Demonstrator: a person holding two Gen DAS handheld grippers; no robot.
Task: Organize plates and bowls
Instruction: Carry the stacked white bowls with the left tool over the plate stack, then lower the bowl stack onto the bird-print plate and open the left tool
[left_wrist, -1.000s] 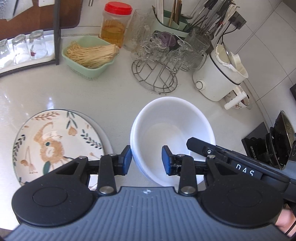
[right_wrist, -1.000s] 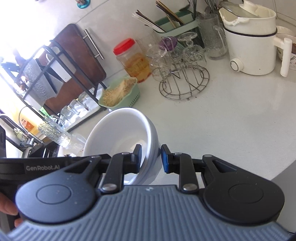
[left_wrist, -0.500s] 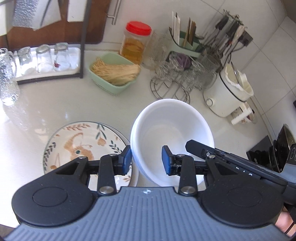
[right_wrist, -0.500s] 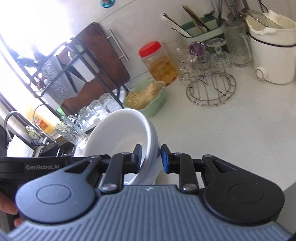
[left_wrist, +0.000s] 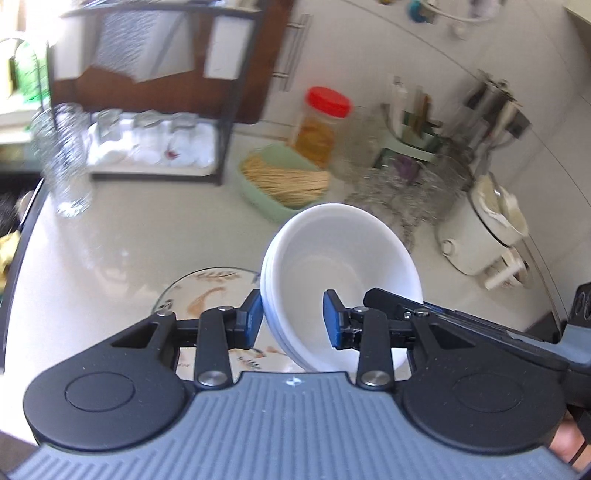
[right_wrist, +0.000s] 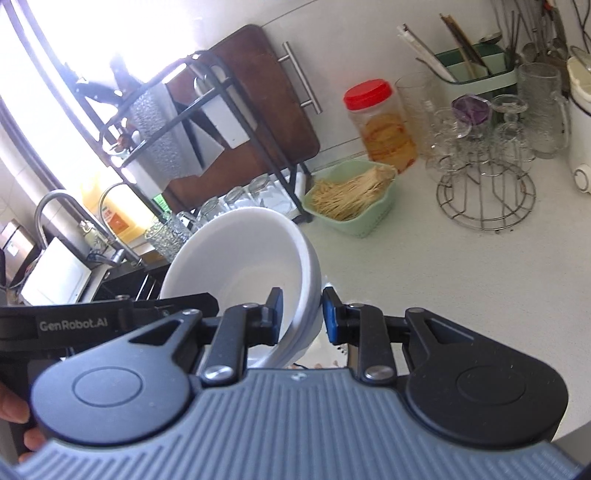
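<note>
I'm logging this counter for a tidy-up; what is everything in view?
white ceramic bowls: a nested stack, count unclear, white, held up over the counter
floral ceramic plate: one, cream patterned, on the white counter below the bowls
red-lidded plastic jar: one, amber contents, by the wall
green plastic basket: one, holds pale sticks
round wire glass rack: one, metal, right of the basket
left tool: one, black, clamps the bowls' rim
right tool: one, black, clamps the opposite rim
</note>
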